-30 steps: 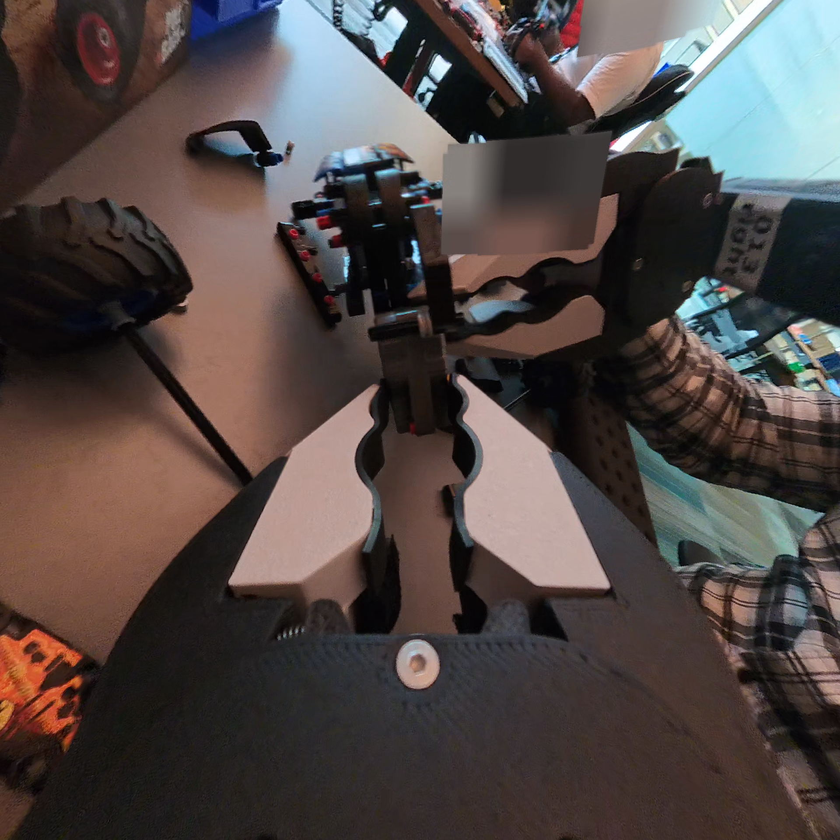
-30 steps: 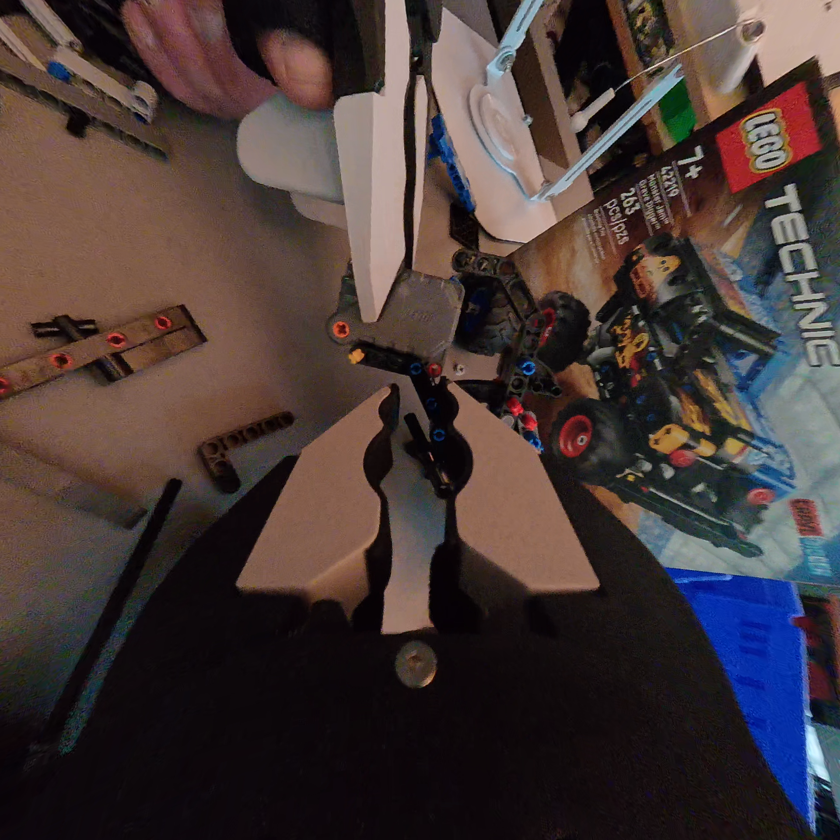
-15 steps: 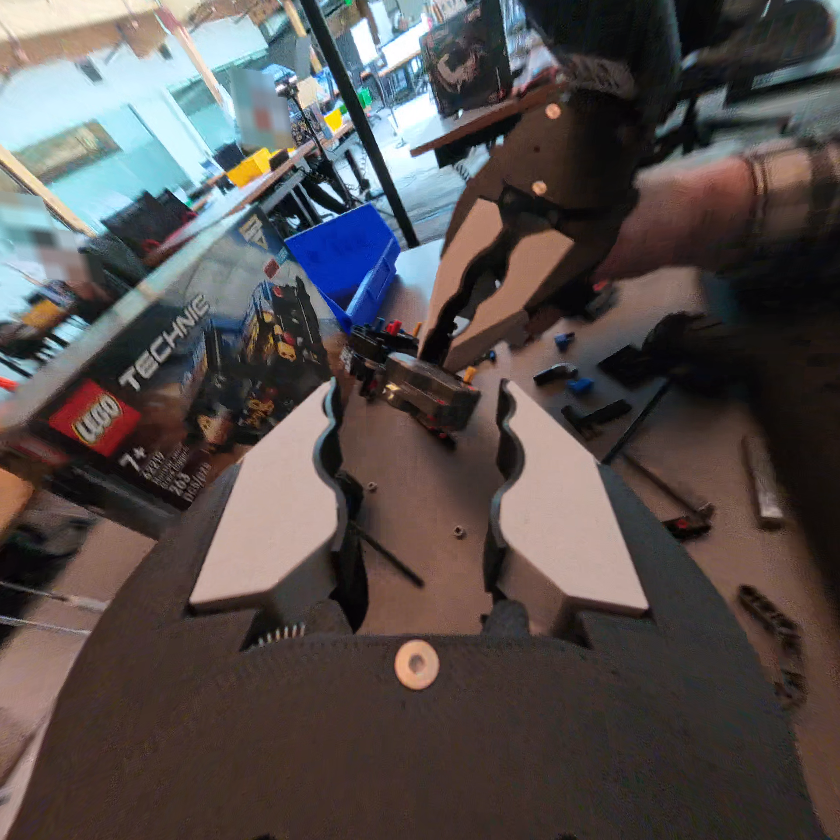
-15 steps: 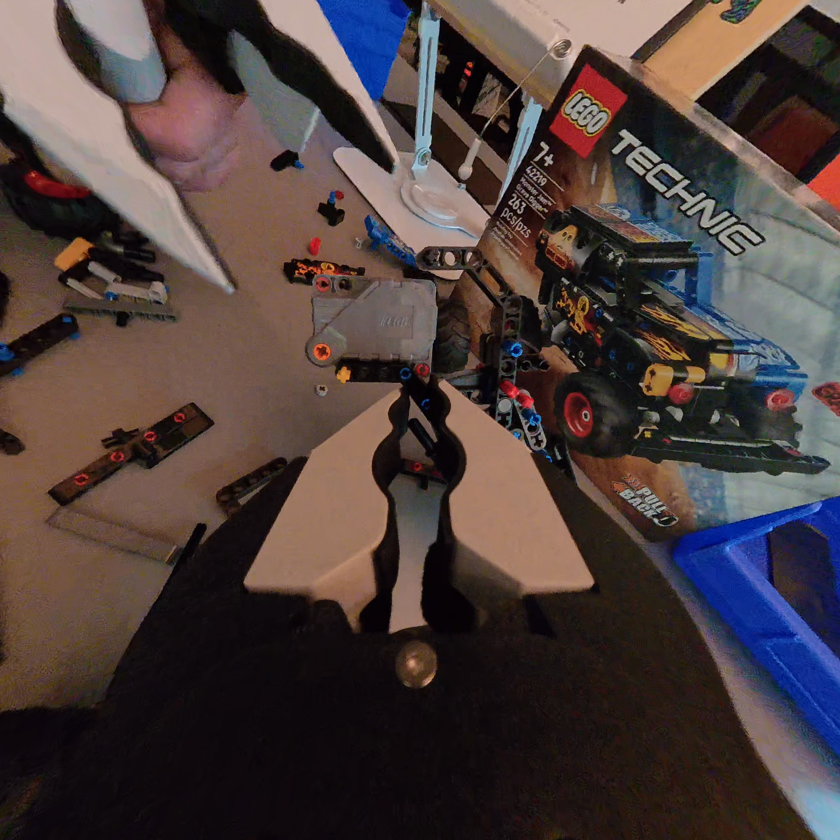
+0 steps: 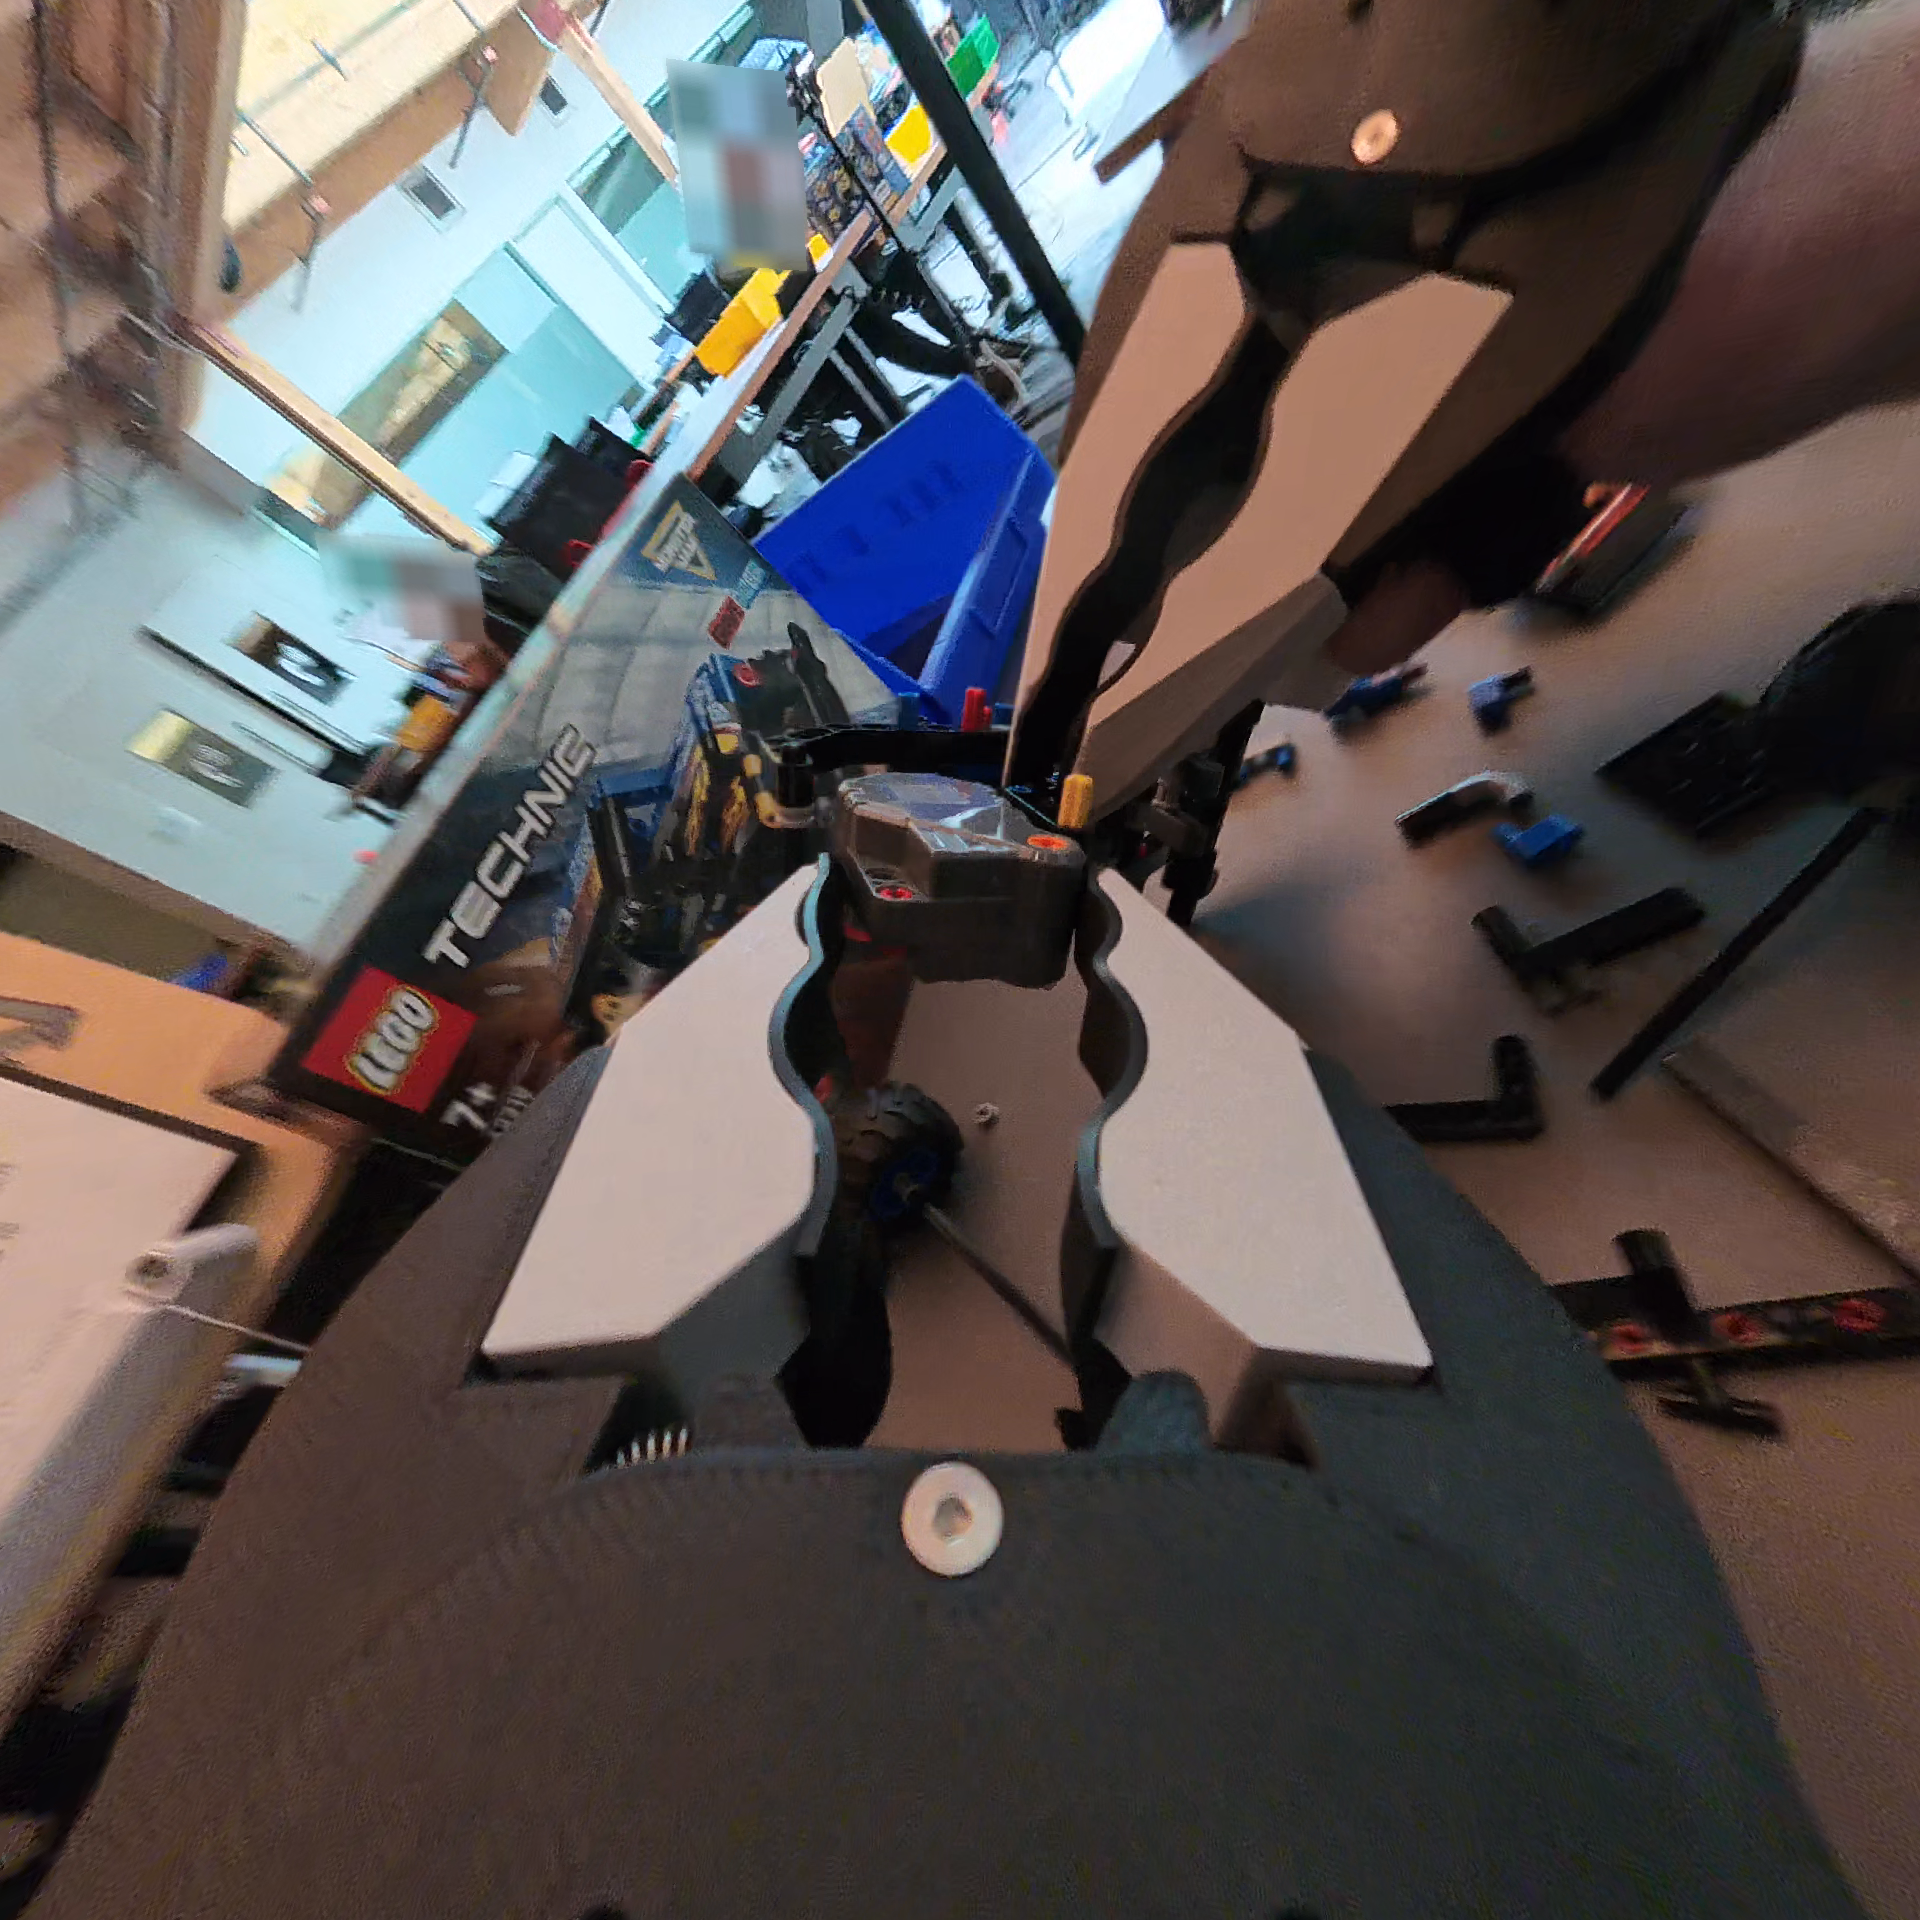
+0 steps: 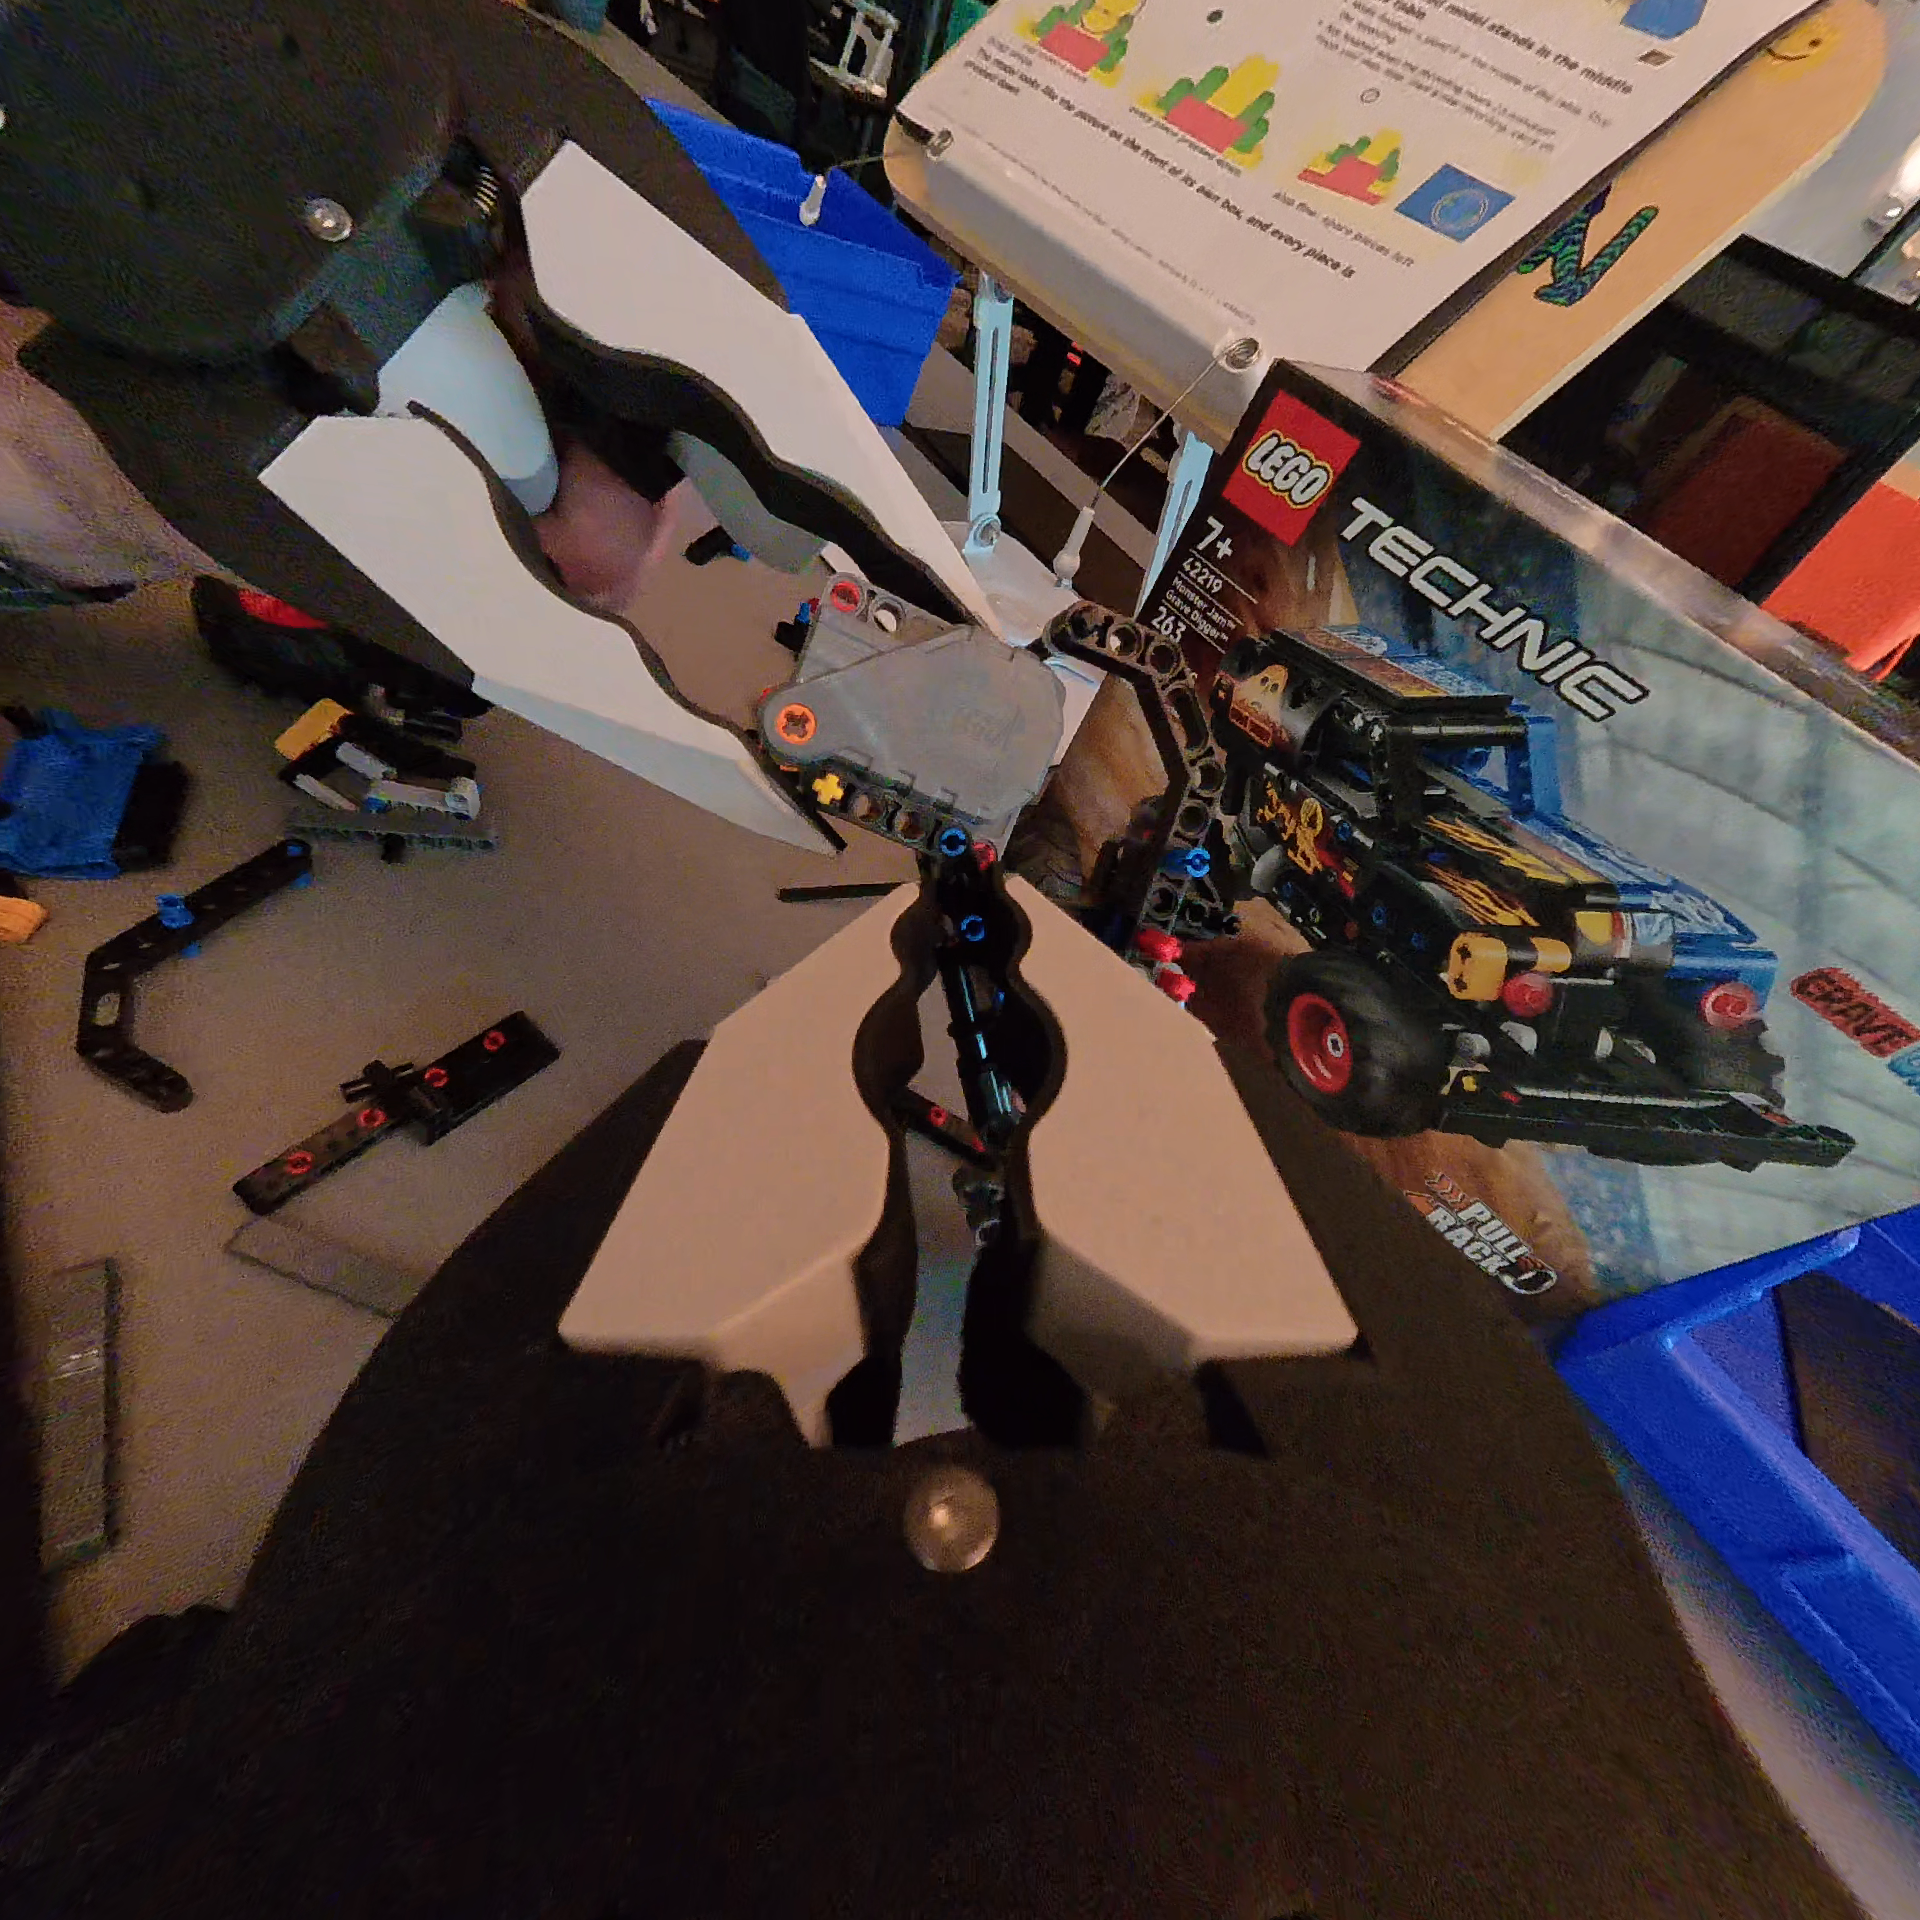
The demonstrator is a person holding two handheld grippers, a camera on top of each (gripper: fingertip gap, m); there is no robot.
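The right hand-held gripper is nearly closed on the black frame of a toy assembly held above the worktop, beside a printed box. The assembly's grey block is flanked by the fingertips of the half-closed left hand-held gripper; firm contact cannot be told. A small wheel below is partly hidden.

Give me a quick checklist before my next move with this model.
1. The right hand-held gripper is shut on the black beam: ok.
2. The grey block sits inside the left hand-held gripper: ok.
3. Its fingers press the grey block firmly: cannot tell.
4. The grey block is joined to the black beam: ok.
5. The model is clear of the box: cannot tell.
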